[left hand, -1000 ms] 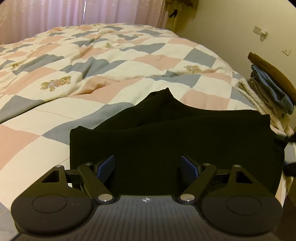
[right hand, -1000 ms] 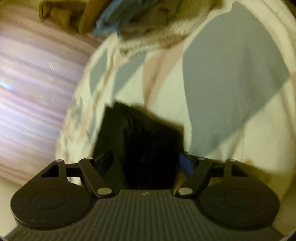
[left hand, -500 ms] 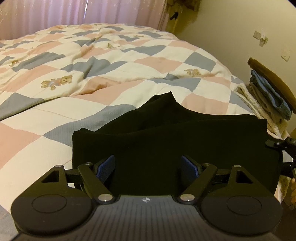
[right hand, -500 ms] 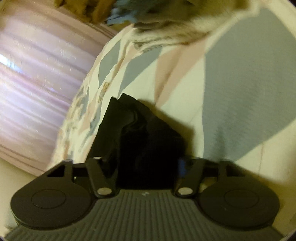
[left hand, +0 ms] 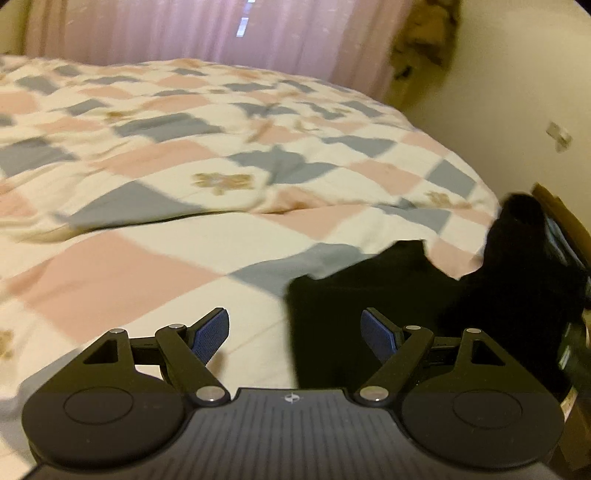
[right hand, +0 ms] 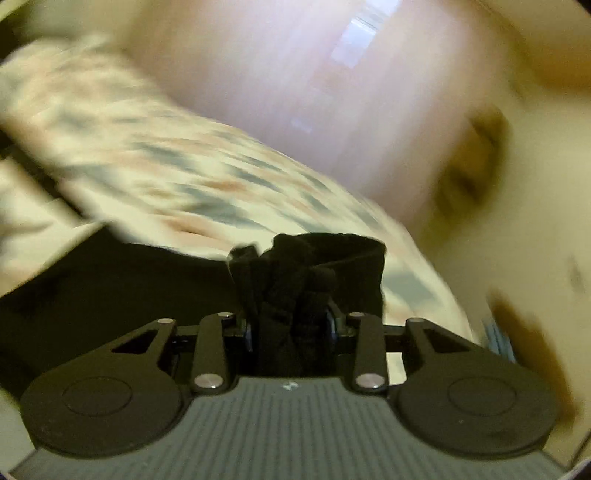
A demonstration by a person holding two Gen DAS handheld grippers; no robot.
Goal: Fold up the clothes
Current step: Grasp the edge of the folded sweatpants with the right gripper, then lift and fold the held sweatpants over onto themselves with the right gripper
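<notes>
A black garment [left hand: 369,291] lies on the checked quilt [left hand: 155,266], low and to the right in the left wrist view; its right end rises off the bed in a dark peak. My left gripper [left hand: 295,332] hangs open over the garment's left edge, with one blue pad over the quilt and the other over the cloth, holding nothing. In the blurred right wrist view, my right gripper [right hand: 291,326] has its jaws closing on a bunched fold of the black garment [right hand: 310,266], which fills the gap between the fingers and trails off to the left.
The quilt, with pink, grey and cream squares, covers a bed that reaches back to pink curtains [left hand: 207,33]. A cream wall [left hand: 517,92] runs along the right. Brown and blue folded clothes [right hand: 517,332] sit blurred by the bed's right edge.
The right gripper's jaws narrowed onto the garment's end, and the view rolled and rose, lifting that end. The left gripper shifted left, so the garment now sits right of its centre.
</notes>
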